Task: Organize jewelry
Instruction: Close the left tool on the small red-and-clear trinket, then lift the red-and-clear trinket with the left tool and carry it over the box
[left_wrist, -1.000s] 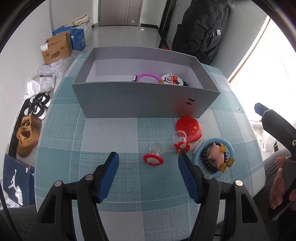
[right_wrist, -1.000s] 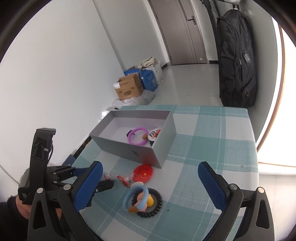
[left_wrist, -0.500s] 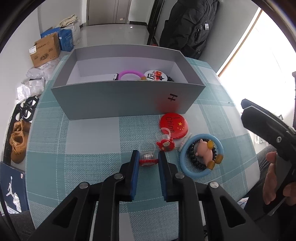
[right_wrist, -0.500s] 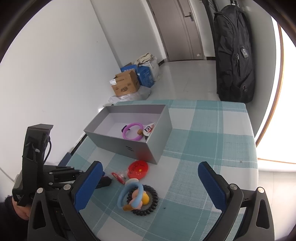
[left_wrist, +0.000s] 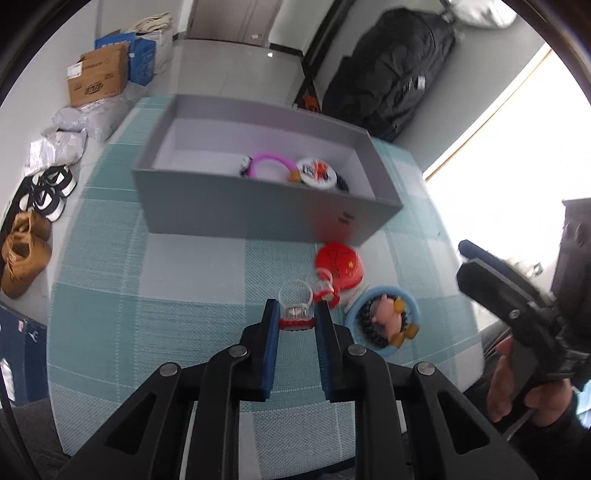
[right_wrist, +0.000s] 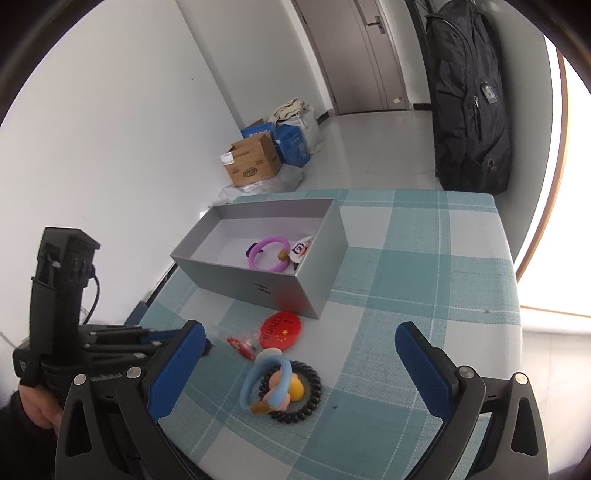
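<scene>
pale room, grey floor, a black backpack (right_wrist: 471, 99) hanging by the door, cardboard boxes (right_wrist: 253, 164) stacked on the floor. i work over a table (right_wrist: 424, 266) under a teal and white checked cloth.

grey box (left_wrist: 258, 210), open top, sits at the far side of the cloth. inside it, at its right end: a purple bangle (left_wrist: 269, 164) and a white badge (left_wrist: 316, 171). that box reads as the destination.

on the cloth just before the box's near right corner: a red badge (left_wrist: 341, 264); beside it a second small red ring (left_wrist: 325, 290); then a blue hoop (left_wrist: 382, 321) lying over a black bead bracelet (right_wrist: 295, 393) with small charms.

my left gripper (left_wrist: 295, 321) is clamped on the clear plastic ring (left_wrist: 293, 304), its blue pads pressing on the red top from either side, the clear band sticking out forward. whether the ring is off the cloth i cannot tell; the view is blurred.

my right gripper (right_wrist: 299, 354) hangs over the hoop pile, jaws wide apart, holding nothing.

judgement for this step: the ring is light, hard and slippery, so hold the squeeze steady and lift straight up before travelling. carry it over the near wall with room to spare, since a knock on the rim could twist it loose. lower it to a bare part of the floor, left of the bangle, then let go low.
</scene>
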